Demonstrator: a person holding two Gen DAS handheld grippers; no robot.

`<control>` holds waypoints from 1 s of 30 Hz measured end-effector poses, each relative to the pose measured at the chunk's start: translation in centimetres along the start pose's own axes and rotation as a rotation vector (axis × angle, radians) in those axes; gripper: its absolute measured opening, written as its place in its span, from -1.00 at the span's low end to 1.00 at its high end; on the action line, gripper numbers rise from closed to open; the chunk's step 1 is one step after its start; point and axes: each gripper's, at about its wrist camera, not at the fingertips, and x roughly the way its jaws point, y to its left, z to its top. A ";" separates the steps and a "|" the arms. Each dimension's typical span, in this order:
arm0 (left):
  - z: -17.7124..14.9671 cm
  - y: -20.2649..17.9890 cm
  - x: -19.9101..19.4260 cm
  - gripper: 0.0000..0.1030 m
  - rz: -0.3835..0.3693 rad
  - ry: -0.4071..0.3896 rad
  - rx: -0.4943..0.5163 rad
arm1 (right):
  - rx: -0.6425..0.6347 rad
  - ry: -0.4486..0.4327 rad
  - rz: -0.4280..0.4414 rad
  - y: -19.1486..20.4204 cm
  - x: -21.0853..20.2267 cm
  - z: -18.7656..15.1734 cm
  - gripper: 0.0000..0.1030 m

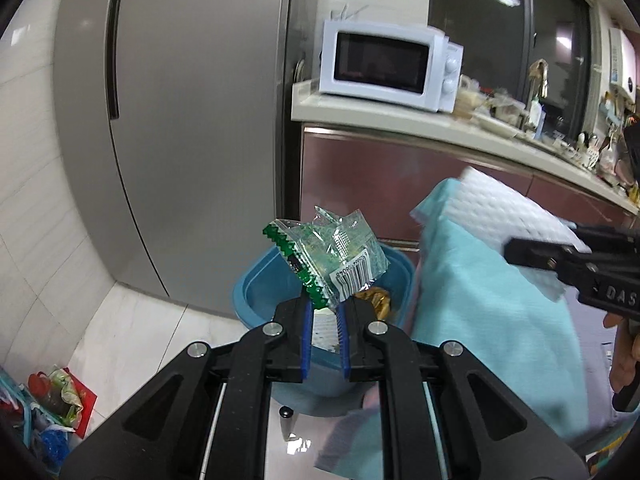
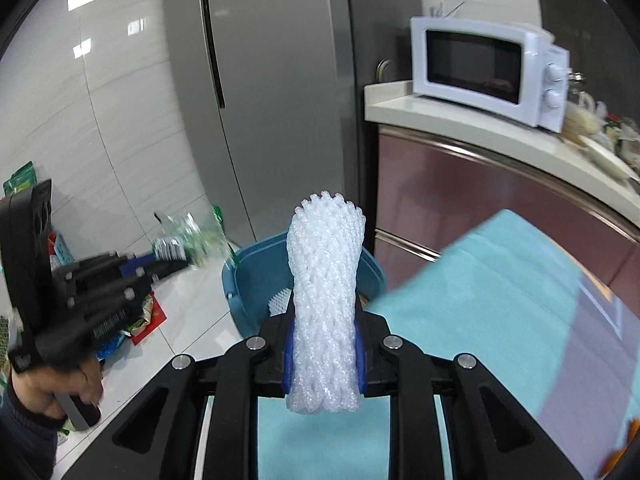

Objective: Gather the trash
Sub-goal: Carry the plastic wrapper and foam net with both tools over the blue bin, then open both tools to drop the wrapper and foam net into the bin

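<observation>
The left tool [image 1: 325, 312] pinches a crumpled clear wrapper [image 1: 336, 258] – green zigzag edge, white barcode patch – held just above the blue bin [image 1: 256, 288] ahead of its tips. The right tool [image 2: 325, 344] clamps a white foam net sleeve [image 2: 325, 300], ribbed and upright, rising past its fingers, the bin directly beyond.
</observation>
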 end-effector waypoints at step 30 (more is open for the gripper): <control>0.0 0.2 11.5 0.37 0.153 0.092 -0.037 | 0.082 0.196 0.004 -1.3 14.1 3.8 0.53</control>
